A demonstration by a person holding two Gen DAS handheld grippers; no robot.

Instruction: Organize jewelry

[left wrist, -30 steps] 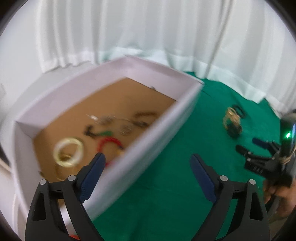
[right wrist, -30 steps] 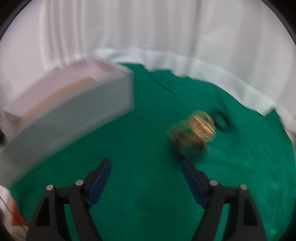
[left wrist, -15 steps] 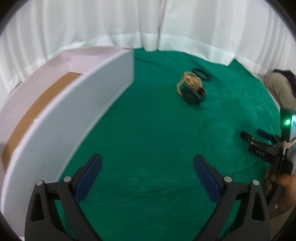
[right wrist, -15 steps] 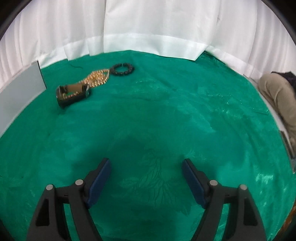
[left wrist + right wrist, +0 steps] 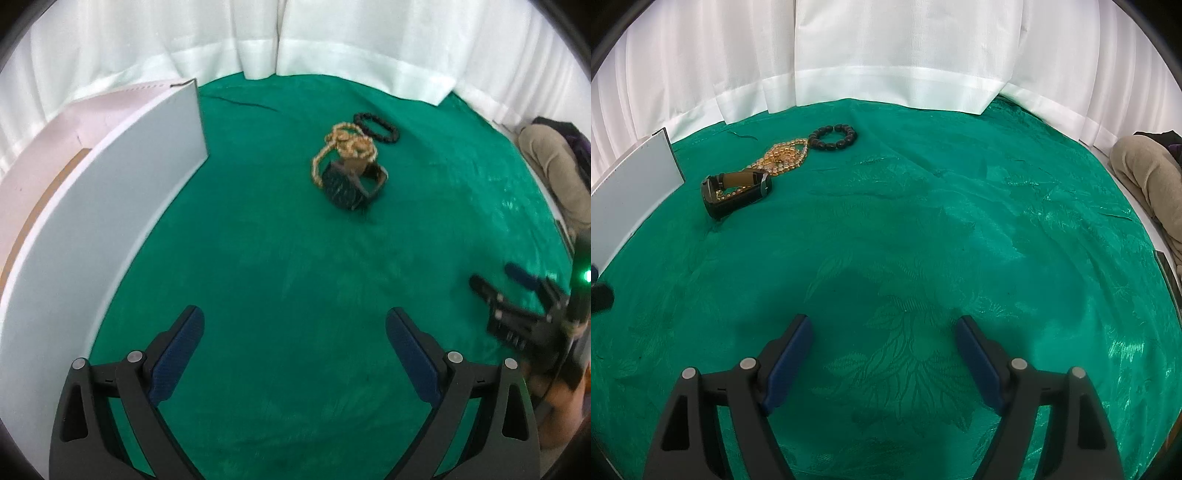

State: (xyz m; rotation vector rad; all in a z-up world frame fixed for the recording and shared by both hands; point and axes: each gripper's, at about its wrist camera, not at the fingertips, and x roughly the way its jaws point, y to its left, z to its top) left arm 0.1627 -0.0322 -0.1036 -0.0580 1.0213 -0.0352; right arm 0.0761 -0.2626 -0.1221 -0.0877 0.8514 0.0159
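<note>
Where its wall blocks sight, white box (image 5: 122, 206) interior hidden.

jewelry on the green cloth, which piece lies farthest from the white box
The black bead bracelet. It lies beyond the gold bead necklace, while the dark watch sits closest to the white box.

We see a staged recording set, not a lived-in room: white curtains (image 5: 905, 48) ring a table under green patterned cloth (image 5: 997, 229).
</note>
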